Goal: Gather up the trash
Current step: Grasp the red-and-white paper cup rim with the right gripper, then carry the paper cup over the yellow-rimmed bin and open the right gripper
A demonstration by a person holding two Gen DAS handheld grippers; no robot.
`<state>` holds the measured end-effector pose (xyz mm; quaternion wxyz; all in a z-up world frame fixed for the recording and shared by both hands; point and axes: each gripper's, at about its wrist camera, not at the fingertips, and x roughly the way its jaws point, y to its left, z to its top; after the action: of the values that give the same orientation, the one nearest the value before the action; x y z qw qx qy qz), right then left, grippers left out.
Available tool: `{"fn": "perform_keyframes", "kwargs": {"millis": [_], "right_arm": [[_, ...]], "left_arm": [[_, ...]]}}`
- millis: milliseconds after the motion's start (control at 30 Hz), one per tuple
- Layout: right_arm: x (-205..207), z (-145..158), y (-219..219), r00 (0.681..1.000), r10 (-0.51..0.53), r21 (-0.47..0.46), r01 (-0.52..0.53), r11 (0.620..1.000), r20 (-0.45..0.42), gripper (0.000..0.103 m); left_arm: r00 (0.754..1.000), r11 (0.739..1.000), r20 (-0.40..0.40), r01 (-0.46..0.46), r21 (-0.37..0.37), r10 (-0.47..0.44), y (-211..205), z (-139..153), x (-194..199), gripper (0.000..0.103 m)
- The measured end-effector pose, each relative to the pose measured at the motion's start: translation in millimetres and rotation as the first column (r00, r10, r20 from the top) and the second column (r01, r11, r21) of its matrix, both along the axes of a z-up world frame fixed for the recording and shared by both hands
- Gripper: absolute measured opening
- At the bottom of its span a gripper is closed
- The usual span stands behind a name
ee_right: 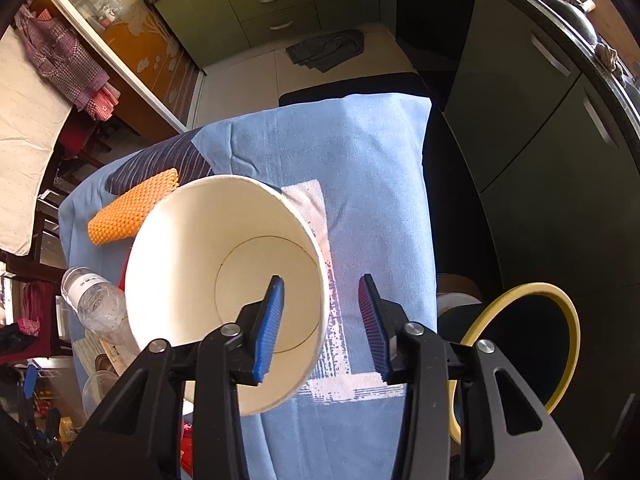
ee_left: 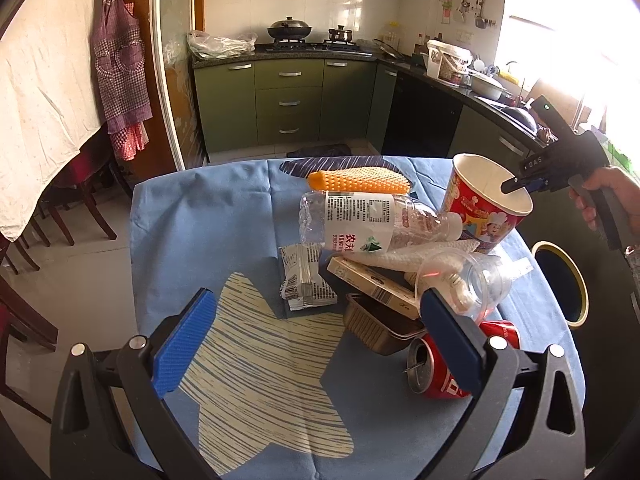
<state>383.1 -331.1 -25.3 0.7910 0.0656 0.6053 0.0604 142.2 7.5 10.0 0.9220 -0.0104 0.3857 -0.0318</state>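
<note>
Between the right gripper's [ee_right: 322, 328] blue fingers [ee_right: 268, 332] stands the wall of the red paper cup [ee_right: 224, 280], one finger inside its mouth, one outside, a narrow gap not yet pressing. Beyond its outer finger sits the yellow-rimmed bin [ee_right: 560, 344]. The left gripper [ee_left: 316, 344] gapes wide, holding nothing, with the trash pile [ee_left: 384, 264] ahead of its fingers.

Strong daylight comes from the window [ee_left: 568, 20], which is burnt out to white. Far from the window the room is dimmer. Both pictures are sharp, with straight lines curving toward black corners.
</note>
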Motion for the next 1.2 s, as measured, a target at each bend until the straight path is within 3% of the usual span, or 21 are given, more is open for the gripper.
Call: {"fn": "perform_keyframes", "kwargs": {"millis": [133,467,700,800,933,1200], "right_arm": [[4,-9,3,1.000,-0.008,-0.010,0.008,1.000,-0.011,0.005],[-12,25,-32,0.997,-0.052,0.077,0.047,0.996,0.060,0.004],[-58,47,-137,0.972,-0.216,0.084,0.208,0.975,0.096,0.004],[-82,30,-195,0.945,-0.320,0.055,0.316,0.947,0.071,0.005],[-103,-17,-258,0.900,-0.436,0.043,0.435,0.899,0.015,0.005],[-110,-109,-300,0.863,-0.494,0.042,0.500,0.865,-0.104,0.005]], "left_arm": [[1.000,1.000,-0.005,0.010,0.003,-0.010,-1,-2,-2,0.097],[1.000,1.000,-0.017,0.015,0.000,-0.015,-3,-3,-2,0.097],[0.998,0.998,-0.005,0.059,0.001,-0.059,-20,1,-7,0.097],[0.996,0.996,-0.003,0.084,0.003,-0.084,-29,2,-9,0.097],[0.995,0.995,0.002,0.101,0.006,-0.101,-39,5,-10,0.097],[0.994,0.993,-0.005,0.110,0.050,-0.110,-55,7,-15,0.097]]}}
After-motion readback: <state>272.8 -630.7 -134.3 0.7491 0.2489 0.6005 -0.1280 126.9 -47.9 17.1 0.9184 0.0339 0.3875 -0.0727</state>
